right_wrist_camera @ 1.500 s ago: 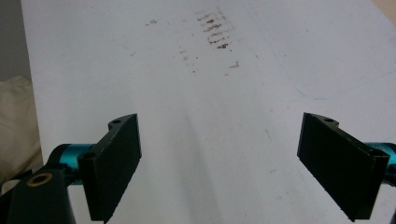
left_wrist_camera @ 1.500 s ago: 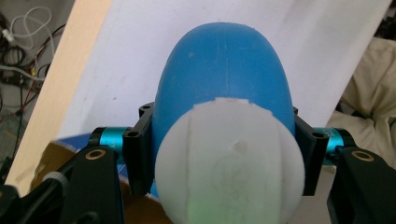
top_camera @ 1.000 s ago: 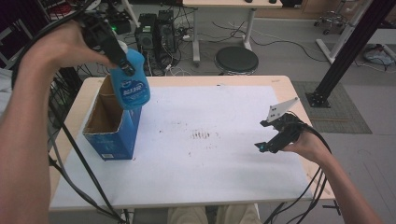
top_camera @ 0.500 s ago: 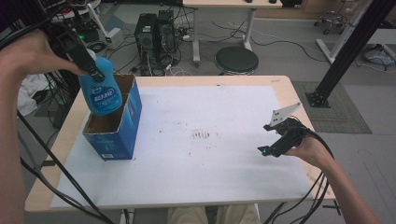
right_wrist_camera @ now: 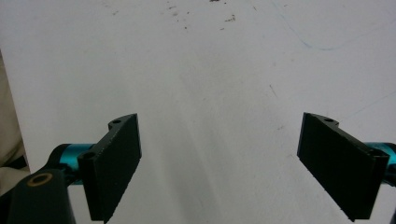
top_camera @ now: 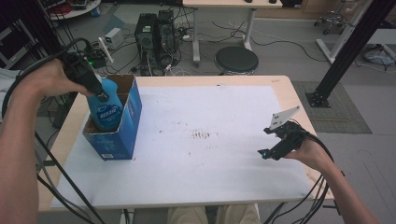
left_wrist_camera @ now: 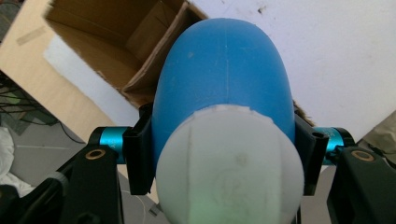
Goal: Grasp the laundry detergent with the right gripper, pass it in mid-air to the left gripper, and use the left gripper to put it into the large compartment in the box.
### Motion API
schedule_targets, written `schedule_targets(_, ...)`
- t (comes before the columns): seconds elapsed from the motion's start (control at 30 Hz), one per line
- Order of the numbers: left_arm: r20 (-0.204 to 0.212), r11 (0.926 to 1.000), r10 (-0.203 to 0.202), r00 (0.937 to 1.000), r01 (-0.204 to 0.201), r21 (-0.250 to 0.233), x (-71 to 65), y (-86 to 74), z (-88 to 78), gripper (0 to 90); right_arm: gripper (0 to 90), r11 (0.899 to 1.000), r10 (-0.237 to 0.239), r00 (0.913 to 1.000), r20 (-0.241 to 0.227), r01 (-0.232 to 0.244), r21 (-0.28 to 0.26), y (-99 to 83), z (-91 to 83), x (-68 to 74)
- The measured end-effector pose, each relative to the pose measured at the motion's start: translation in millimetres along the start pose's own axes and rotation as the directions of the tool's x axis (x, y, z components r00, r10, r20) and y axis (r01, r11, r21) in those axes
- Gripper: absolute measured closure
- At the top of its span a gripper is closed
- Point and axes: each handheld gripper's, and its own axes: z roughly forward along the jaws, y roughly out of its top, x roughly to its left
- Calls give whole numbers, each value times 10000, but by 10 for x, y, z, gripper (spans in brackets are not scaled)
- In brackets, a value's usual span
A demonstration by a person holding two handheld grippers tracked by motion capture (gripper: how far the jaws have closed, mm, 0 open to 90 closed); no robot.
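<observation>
Left gripper [top_camera: 99,93] clamped on the neck of a blue plastic bottle with a white cap [top_camera: 107,108]; in the left gripper view both black jaws press the bottle's sides just below the cap. Bottle hangs roughly upright, lower half inside the open blue cardboard box [top_camera: 122,135] at the table's left edge (brown inner walls visible). Right gripper [top_camera: 268,152] hovers low over the white table cover [top_camera: 205,163] near the right edge, jaws wide apart, nothing between them.
</observation>
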Motion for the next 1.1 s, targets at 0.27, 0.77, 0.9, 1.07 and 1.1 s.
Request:
schedule_targets(0.27,210,9975,614,9979,-621,329,-10,-49,391,383,129,10000,27,10000,-39,-26,76,-14,30,15)
schedule_targets(0.77,451,9848,1712,9842,-1724,232,-3,-178,876,383,129,9998,137,9999,-58,-137,119,-91,94,51)
schedule_targets(0.9,507,9826,1827,9819,-1841,246,3,-183,878,382,129,9998,147,9998,-98,-146,133,-100,117,53)
schedule_targets(1.07,522,9813,1890,9806,-1906,277,3,-181,882,379,129,9998,153,9998,-83,-152,84,-81,122,69)
schedule_targets(1.1,504,9814,1875,9810,-1892,319,1,-177,882,378,129,9998,149,9999,-76,-148,109,-78,120,73)
